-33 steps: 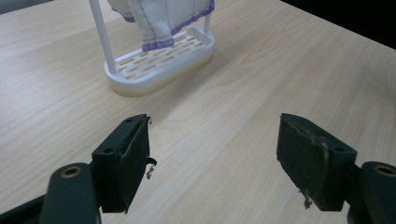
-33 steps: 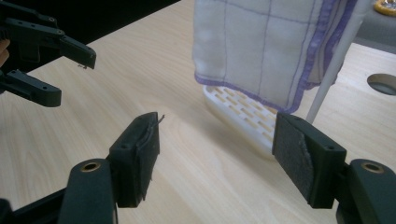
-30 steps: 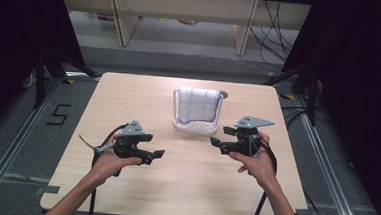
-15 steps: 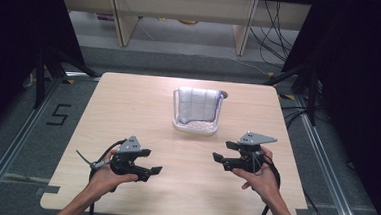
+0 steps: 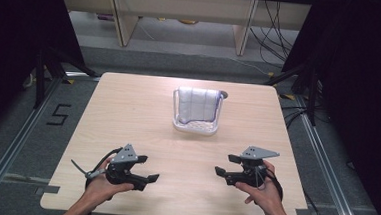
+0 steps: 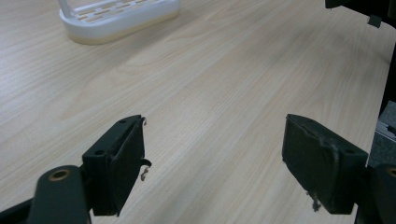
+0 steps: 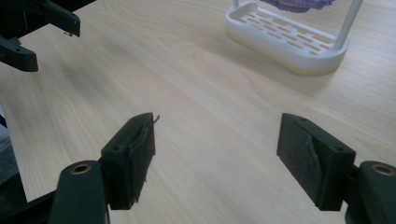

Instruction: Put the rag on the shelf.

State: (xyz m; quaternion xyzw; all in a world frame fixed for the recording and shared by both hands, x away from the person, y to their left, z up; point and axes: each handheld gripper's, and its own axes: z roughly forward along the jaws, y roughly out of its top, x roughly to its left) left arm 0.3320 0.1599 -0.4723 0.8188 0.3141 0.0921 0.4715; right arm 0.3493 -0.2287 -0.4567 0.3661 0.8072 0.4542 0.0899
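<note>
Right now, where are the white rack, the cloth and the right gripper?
white rack [image 7: 285, 44], right gripper view, slotted base.
cloth [image 5: 197, 104], high view, its middle.
right gripper [image 5: 220, 172], high view, between its fingertips.

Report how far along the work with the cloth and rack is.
Looks done: the white cloth hangs draped over the white rack at the far middle of the table. In hand: nothing. The left gripper and right gripper sit near the table's front edge, jaws open with only bare wood between them. Left: seemingly little, unless the cloth needs straightening; its far side is hidden.
</note>
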